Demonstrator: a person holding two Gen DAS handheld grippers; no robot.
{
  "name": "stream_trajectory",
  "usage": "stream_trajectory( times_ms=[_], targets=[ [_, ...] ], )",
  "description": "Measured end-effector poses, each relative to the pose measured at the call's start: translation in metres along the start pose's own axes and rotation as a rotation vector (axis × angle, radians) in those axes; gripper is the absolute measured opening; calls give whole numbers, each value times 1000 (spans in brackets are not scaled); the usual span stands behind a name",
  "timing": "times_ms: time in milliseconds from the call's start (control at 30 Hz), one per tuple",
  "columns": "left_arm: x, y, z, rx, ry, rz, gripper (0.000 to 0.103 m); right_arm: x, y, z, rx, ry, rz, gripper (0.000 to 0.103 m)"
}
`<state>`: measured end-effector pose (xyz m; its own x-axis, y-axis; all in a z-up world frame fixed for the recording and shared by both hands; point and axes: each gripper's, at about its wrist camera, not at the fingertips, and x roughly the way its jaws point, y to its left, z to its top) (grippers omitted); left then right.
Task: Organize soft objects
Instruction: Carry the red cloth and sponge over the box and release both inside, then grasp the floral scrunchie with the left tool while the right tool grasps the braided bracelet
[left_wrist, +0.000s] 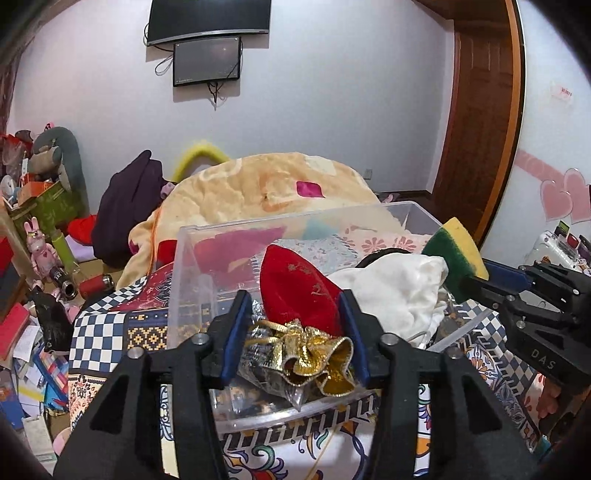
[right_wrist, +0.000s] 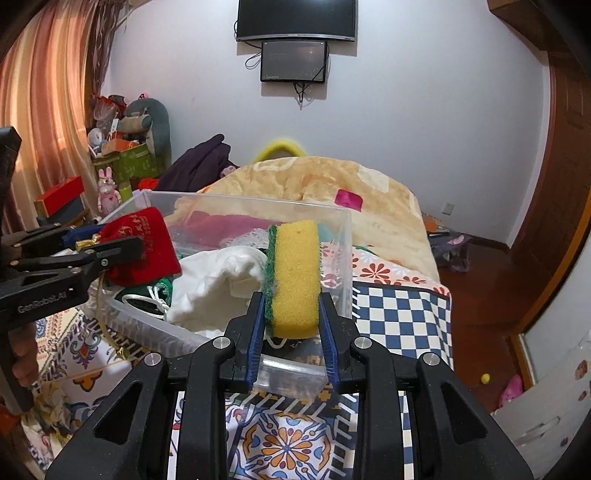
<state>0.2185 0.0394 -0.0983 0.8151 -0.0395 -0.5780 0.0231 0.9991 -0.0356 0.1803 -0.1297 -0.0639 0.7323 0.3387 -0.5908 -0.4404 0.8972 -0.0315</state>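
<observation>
At the left of the right wrist view, the left gripper (right_wrist: 122, 254) pinches a red velvet drawstring pouch with a gold ribbon bow (right_wrist: 142, 245) and holds it above the near left corner of the clear rectangular plastic storage bin (right_wrist: 343, 258). In the left wrist view the same pouch (left_wrist: 299, 288) fills the centre of the frame, the blue pads (left_wrist: 234, 332) pressed against both its sides.

In the middle, a crumpled white cloth bag (right_wrist: 218, 280) already lies inside the bin, with a green item partly hidden at its left.

At centre right, the right gripper (right_wrist: 293, 306) clamps a yellow foam sponge with a green scouring layer (right_wrist: 295, 273), held upright over the near wall of the bin. The bin rests on a patterned bedspread with blue-and-white checks (right_wrist: 402, 314).

Step in hand, as judged: deposit both items in the bin. Procedure:
- Carry each item fully past the rim before spreading the fingers.
- Lower it close to the cloth bag so it does not bounce out.
- Release one side at a time to prevent the grippers colliding.
- Watch that the bow does not snag on a pad.
</observation>
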Motion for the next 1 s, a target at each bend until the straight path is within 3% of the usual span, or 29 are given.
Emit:
stream_trajectory(
  times_ms=[100, 233, 367, 533, 700, 1000],
  targets=[
    [-8, -1, 0, 3, -16, 4, 58, -3, 1, -1, -7, 3, -13, 30],
    [-22, 0, -1, 1, -42, 8, 64, -15, 1, 0, -5, -20, 7, 55],
    [-44, 2, -2, -8, -75, -3, 67, -36, 5, 1, -20, -75, 9, 62],
    [-76, 5, -6, -20, -122, -22, 79, -60, 9, -1, -30, -117, 40, 72],
    [-105, 4, -23, 1, -135, -8, 97, -78, 18, -14, -29, -122, 94, 73],
    [-118, 4, -71, 4, -27, -25, 99, -76, 39, -50, -16, -27, 193, 74]
  ],
)
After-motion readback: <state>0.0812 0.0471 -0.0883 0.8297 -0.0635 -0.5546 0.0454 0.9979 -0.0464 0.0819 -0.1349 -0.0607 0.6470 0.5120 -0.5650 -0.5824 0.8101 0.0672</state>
